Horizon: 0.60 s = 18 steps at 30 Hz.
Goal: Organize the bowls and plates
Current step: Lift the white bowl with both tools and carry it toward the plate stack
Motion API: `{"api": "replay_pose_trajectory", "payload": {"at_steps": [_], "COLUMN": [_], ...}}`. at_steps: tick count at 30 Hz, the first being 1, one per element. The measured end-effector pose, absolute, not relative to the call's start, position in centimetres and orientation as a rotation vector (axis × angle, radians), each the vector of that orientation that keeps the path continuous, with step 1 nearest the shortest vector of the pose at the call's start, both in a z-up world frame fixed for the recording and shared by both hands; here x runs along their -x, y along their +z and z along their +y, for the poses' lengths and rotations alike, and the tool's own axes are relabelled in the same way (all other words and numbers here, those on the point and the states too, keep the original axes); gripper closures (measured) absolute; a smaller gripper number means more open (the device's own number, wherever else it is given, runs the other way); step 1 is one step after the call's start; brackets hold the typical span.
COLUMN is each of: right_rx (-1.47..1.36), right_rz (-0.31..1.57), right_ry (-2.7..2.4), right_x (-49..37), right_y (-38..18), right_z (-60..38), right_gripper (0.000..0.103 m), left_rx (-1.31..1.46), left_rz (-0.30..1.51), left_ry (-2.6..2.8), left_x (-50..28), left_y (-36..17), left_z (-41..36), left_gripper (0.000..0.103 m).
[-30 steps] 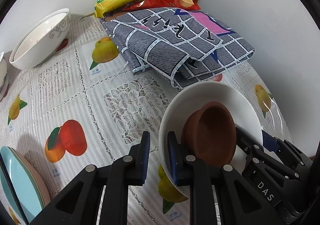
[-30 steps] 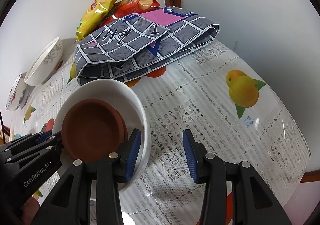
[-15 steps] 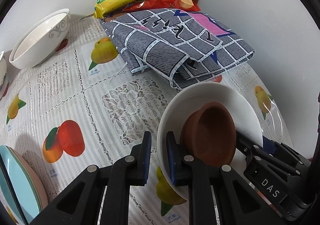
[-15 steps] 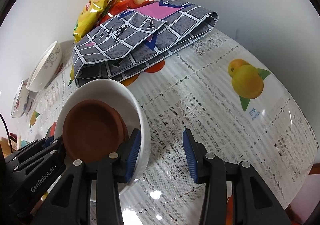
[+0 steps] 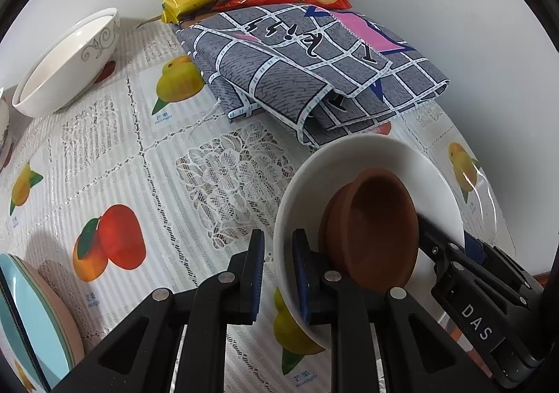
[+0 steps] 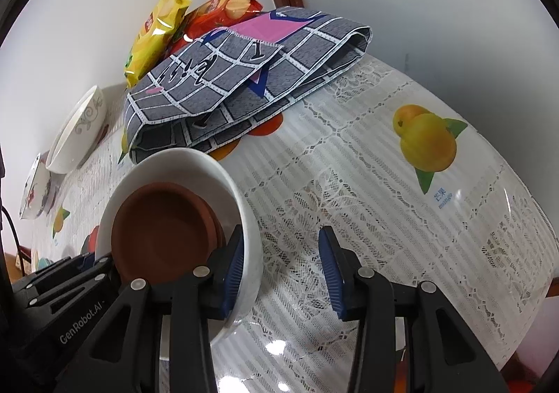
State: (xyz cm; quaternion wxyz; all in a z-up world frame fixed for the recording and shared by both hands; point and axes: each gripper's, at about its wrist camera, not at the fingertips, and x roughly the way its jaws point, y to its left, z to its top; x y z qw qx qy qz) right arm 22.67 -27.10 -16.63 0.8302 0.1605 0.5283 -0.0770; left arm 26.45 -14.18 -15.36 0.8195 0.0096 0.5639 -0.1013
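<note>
The fruit-print lace tablecloth runs back to a white corner wall. Near its edge, the white bowl with a brown clay saucer inside is tilted, rim pinched by the left gripper. The right gripper straddles the opposite rim, jaws apart, pads not clamping. If either slips, the saucer could slide out.

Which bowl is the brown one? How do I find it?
Find the folded grey checked cloth on the fruit-print tablecloth. Just in front of it is a plain white bowl, and the brown bowl sits inside that. It is the only clay-coloured dish; the other bowls are white or patterned.
</note>
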Motion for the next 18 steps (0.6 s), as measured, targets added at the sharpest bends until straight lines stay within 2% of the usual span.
{"api": "replay_pose_trajectory", "payload": {"at_steps": [6,8,18], "right_rx": [-0.373,-0.385,-0.394], "right_rz": [1.116,1.114,1.099], "right_ry": [-0.115,-0.091,-0.1], "right_x": [-22.81,-22.84,-22.42], "right_y": [-16.48,-16.5,-16.31], "right_z": [-26.88,-26.7,-26.52], "right_gripper": [0.082,0.092,0.092], "left_rx": [0.007,0.009,0.003], "left_rz": [1.19,1.184,1.183], "left_ry": [-0.232,-0.23,-0.232], "left_x": [-26.3,-26.19,-25.78], "left_y": [-15.27,-15.2,-14.82], "left_z": [-14.08,-14.13,-14.02], "left_gripper": [0.092,0.092,0.092]}}
